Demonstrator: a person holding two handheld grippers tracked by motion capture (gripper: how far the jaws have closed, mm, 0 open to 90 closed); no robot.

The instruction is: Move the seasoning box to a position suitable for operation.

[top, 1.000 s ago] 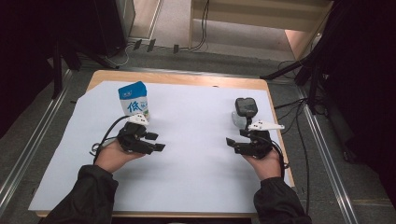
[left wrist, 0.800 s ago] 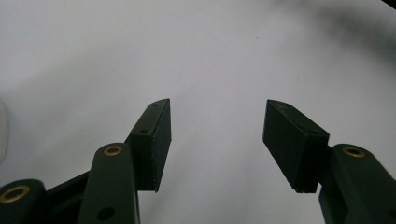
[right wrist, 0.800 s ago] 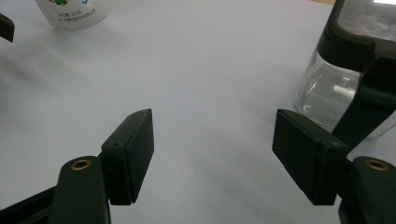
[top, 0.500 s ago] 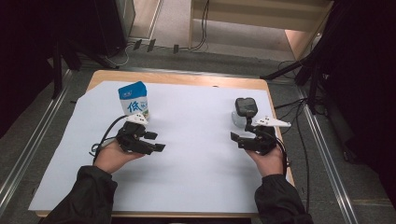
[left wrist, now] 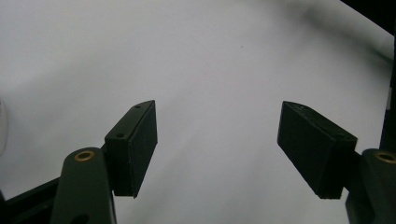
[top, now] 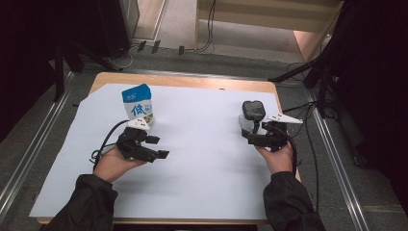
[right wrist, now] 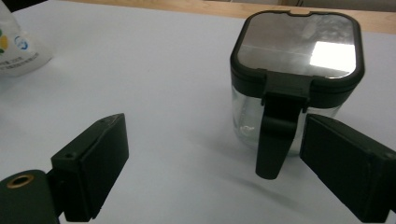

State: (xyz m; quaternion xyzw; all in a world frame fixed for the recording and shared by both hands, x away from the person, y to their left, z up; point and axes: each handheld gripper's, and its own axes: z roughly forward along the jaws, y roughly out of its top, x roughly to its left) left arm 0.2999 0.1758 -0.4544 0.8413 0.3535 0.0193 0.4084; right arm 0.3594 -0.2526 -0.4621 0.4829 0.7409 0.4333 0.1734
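Black jaws of your right gripper point(right wrist: 205, 163) stand wide apart with nothing between them; they have just been opening. Just ahead of them, a little off to one side, sits the jar point(right wrist: 294, 79) on the white sheet point(right wrist: 154, 70), near the table's right edge in the high view. Its body looks like clear glass, so treat it as hard, smooth, fairly heavy and breakable. The dark lid has a shiny metal top and a latch tab point(right wrist: 278, 135) hanging down the front. Your safest hold is probably across the flat sides of the body below the lid, not on the tab, which may swing.

Your left gripper point(left wrist: 217, 149) is also released, jaws having just been opening over bare sheet. The pouch point(top: 138, 103) stands just beyond it: likely light, soft and easy to tip.

Whether the jar holds anything is hard to make out through the glare. Its back is hidden, and the pouch is cut off at the right gripper view's corner.
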